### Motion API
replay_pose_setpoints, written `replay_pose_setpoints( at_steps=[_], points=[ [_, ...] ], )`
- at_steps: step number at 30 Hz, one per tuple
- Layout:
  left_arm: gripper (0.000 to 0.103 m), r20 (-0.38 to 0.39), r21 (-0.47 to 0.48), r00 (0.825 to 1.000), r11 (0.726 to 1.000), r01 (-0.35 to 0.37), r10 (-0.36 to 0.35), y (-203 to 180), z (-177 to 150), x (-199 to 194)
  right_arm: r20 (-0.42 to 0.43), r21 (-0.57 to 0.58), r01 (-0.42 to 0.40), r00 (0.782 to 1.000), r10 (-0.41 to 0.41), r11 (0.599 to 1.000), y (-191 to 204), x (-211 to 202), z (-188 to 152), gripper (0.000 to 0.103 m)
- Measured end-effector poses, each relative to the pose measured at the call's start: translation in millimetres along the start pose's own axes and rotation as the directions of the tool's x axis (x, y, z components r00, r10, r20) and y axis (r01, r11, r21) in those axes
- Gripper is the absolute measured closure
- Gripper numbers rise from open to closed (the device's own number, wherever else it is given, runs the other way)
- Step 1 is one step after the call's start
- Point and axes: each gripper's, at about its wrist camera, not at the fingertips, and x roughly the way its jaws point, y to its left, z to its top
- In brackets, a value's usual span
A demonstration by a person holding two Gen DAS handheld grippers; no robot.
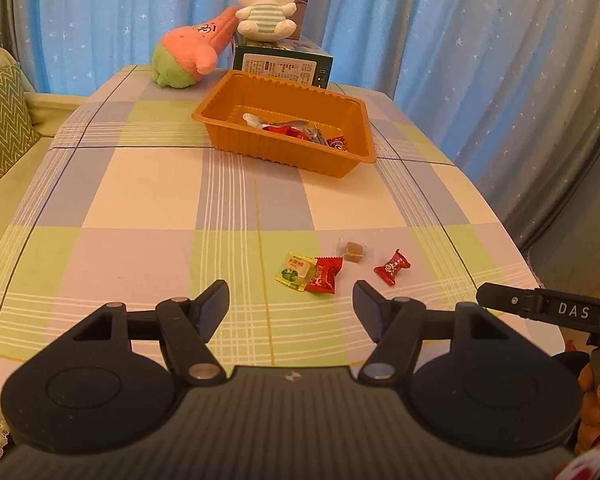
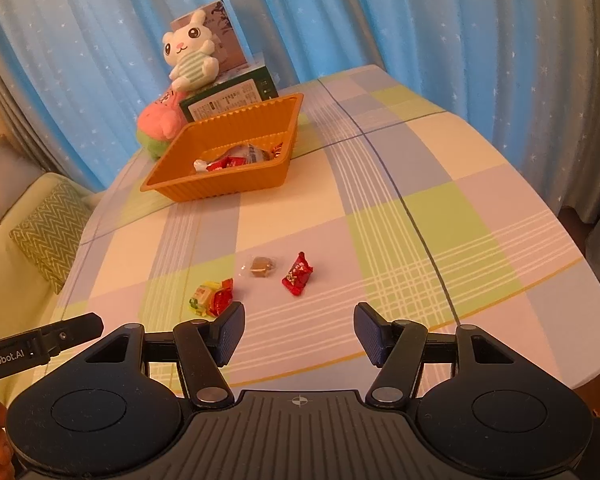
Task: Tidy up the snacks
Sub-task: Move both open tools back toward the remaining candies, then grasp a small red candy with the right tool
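**Sweets awaiting collection beside part-filled tray**

Sweets are found in two groups. Several wrapped pieces lie in the orange ribbed plastic tray [image 1: 284, 151], evidently the collection point. Four remain loose on the checked-cloth worktop [image 1: 140, 200]: a yellow-green wrapped sweet [image 1: 294, 271] touching a red foil sweet [image 1: 323, 276], a brown clear-wrapped sweet [image 1: 353, 249], and a red twisted-wrapper sweet [image 1: 392, 267]. The left gripper [image 1: 291, 307] and right gripper [image 2: 299, 334] are held low near these, fingers spread and empty, judged ready for picking.

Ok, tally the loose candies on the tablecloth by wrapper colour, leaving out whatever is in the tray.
Red wrapper: 2, one touching the yellow-green one, one lying apart to the right
Yellow-green wrapper: 1
Clear wrapper with brown candy: 1
Total: 4 loose on the tablecloth. Both the left gripper and the right gripper are open and empty.
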Motion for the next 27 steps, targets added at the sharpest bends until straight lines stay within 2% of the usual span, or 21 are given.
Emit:
replay_pose_setpoints(
  at_steps=[13,27],
  points=[
    [0.038,-0.019,0.023,1.000,1.000,0.006,-0.006,-6.3,-0.5,20.2,-0.012,0.020,0.010,1.000,-0.009,1.000,-7.8,17.1,0.0,0.042],
    [0.039,-0.066,0.055,0.997,0.998,0.030,-0.026,-8.8,-5.0,65.1,-0.060,0.050,0.008,0.998,-0.005,0.999,-19.5,66.2,-5.3,0.043]
  ],
)
